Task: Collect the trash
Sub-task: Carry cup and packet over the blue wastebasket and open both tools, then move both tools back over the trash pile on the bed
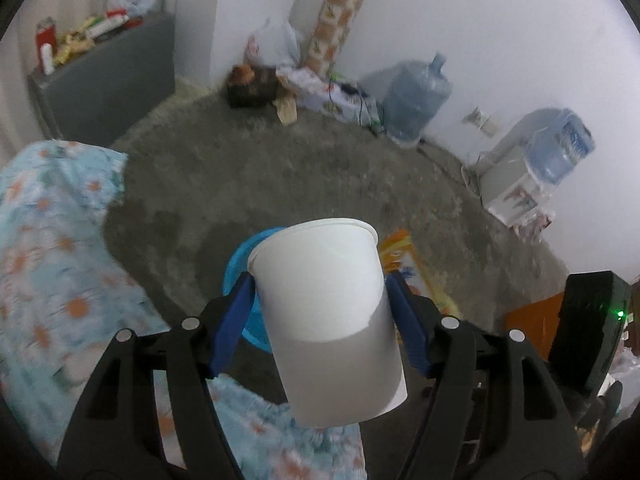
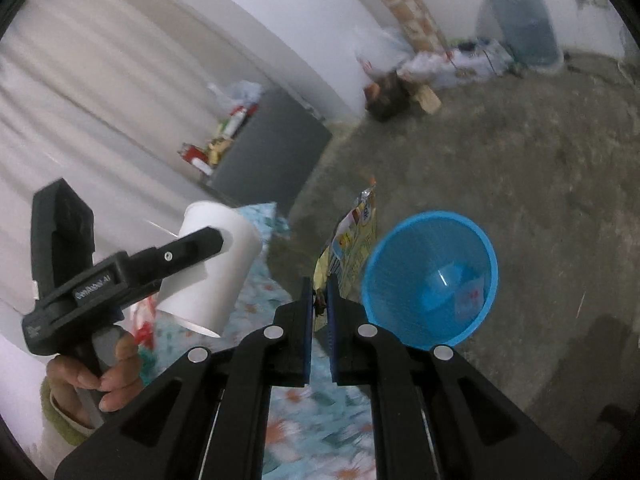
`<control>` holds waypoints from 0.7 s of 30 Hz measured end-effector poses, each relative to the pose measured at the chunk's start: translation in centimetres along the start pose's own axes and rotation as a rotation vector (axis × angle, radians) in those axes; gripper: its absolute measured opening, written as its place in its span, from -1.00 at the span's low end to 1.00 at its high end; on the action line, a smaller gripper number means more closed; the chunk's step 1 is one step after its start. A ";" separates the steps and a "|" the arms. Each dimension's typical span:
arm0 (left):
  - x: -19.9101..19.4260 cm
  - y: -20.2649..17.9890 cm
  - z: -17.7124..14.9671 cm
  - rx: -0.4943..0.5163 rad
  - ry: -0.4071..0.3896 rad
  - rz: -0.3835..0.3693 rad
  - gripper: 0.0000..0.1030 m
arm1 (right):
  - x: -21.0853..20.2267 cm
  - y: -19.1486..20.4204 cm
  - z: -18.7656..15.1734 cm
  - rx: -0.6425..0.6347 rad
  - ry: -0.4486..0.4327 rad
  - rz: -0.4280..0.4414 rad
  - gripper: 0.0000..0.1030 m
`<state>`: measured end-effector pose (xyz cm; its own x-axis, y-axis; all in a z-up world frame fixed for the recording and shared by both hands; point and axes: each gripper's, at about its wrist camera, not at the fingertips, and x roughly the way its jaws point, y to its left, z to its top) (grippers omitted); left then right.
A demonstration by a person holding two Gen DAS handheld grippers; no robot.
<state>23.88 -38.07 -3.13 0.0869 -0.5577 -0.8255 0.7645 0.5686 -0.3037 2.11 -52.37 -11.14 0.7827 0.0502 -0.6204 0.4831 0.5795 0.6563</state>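
White paper cup [image 1: 328, 320] tilts rim-forward, long axis along the left claw [image 1: 320, 308], clamped between its blue pads; snack wrapper [image 2: 352, 248] stands upright, pinched in the clenched right claw [image 2: 319, 304]. Blue basket [image 2: 432, 280] sits beside it.

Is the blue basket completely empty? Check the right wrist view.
No; a small packet already lies at the bottom of the blue basket.

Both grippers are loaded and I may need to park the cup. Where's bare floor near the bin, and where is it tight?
Free: the grey carpet beyond and right of the blue bin, out to the water jug. Crowded: the wall foot by the bags, and the floral bedding left of the bin. The cup and wrapper are both gripped.
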 end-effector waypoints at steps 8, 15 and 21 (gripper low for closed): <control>8.7 2.3 0.2 -0.085 0.159 0.095 0.65 | 8.2 -7.8 -0.3 0.156 0.109 -0.190 -0.07; 4.3 2.7 -1.0 -0.101 0.070 0.068 0.65 | 6.3 -7.4 -2.8 0.145 0.084 -0.173 -0.02; -3.7 2.0 -2.6 -0.056 -0.079 0.005 0.65 | 2.6 -2.9 -4.0 0.028 0.047 -0.193 0.16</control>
<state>23.41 -33.31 -1.97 0.1428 -0.5995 -0.7875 0.7271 0.6034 -0.3275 1.16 -50.63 -16.40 0.6557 -0.0210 -0.7547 0.6336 0.5590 0.5349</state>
